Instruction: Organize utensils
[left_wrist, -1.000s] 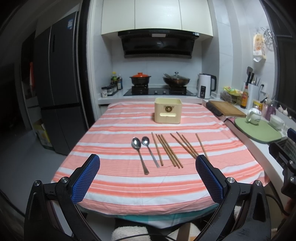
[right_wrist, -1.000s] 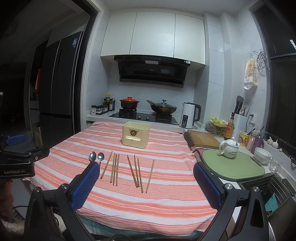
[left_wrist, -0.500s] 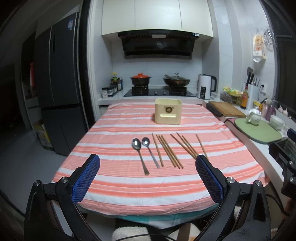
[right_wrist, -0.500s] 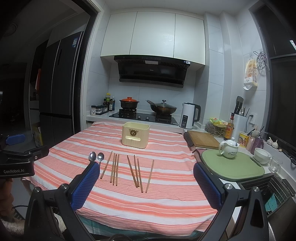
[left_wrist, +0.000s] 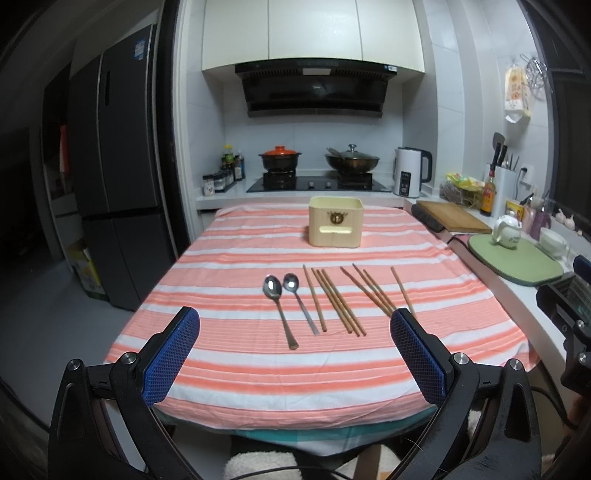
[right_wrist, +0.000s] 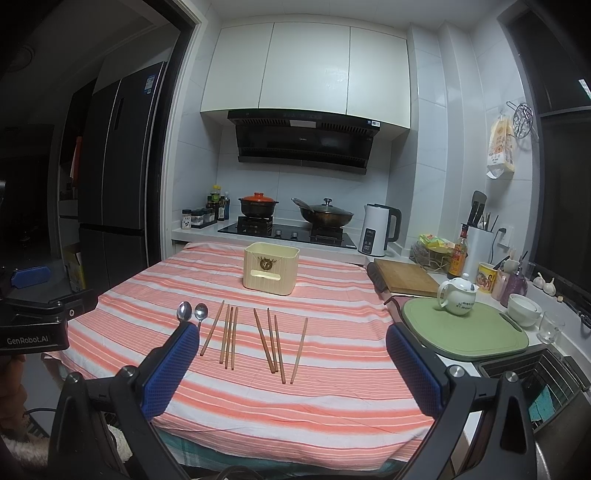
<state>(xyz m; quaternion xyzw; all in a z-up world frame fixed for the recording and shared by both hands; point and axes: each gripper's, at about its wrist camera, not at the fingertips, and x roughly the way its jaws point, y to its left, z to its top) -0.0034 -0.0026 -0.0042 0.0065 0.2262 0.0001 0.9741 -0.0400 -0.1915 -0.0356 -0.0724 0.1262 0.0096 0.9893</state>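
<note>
Hovering short of the bench (left_wrist: 229, 376), we hold left tongs (left_wrist: 293, 354) and right tongs (right_wrist: 291, 363) spread wide and empty, spoons (left_wrist: 280, 306) and chopsticks (left_wrist: 338, 301) lying before the cream box (left_wrist: 335, 226).

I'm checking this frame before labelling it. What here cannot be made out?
- Inside of the cream box: both wrist views, its front wall hides it.
- Spoon handles: right wrist view, the left pad covers them.
- Rightmost chopstick's near end: left wrist view, behind the right pad.
</note>
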